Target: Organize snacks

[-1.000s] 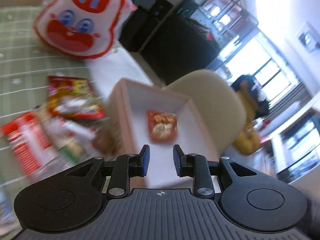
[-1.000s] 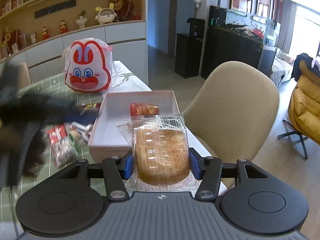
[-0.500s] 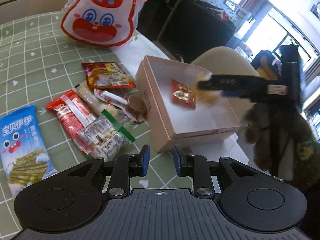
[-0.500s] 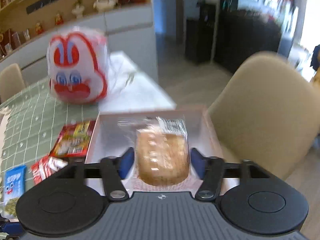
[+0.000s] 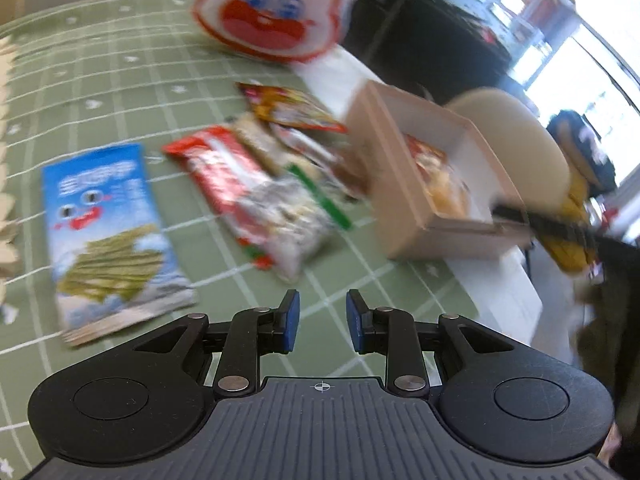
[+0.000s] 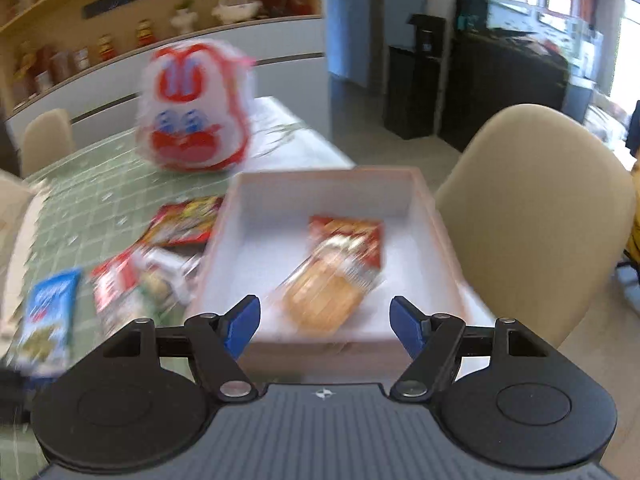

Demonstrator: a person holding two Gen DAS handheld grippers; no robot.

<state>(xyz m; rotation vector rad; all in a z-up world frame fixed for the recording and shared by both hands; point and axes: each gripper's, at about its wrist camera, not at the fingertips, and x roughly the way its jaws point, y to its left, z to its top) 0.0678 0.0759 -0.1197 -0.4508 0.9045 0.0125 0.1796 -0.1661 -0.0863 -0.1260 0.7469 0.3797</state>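
Hovering over the near rim of the box, the right hand-held gripper has its blue-tipped jaws spread wide and holds nothing. Inside the box lies a clear-wrapped bread packet, tilted, its far end overlapping a red snack pouch. Motion blur smears both; print on either is unreadable.

The left hand-held gripper hangs above the green checked tabletop, jaws parted by a narrow gap, nothing between them.

Loose snacks lie left of the box:
- a blue seaweed packet, flat, nearest the left gripper, apart from the rest;
- a red-and-white packet lying against a clear bag with a green strip; where one ends and the other begins is hard to tell;
- a red-and-yellow pouch farther back, close to the box wall;
- more wrappers packed between these and the box, too smeared to separate.

From the left view the box wall hides most of the contents; only an orange-red sliver shows above it. At that view's right edge a dark blurred bar crosses the box's near corner, likely the other gripper, but not certain.

A rabbit-face bag stands at the far end of the tabletop, its top cut off in the left view. A beige chair sits just beyond the box.
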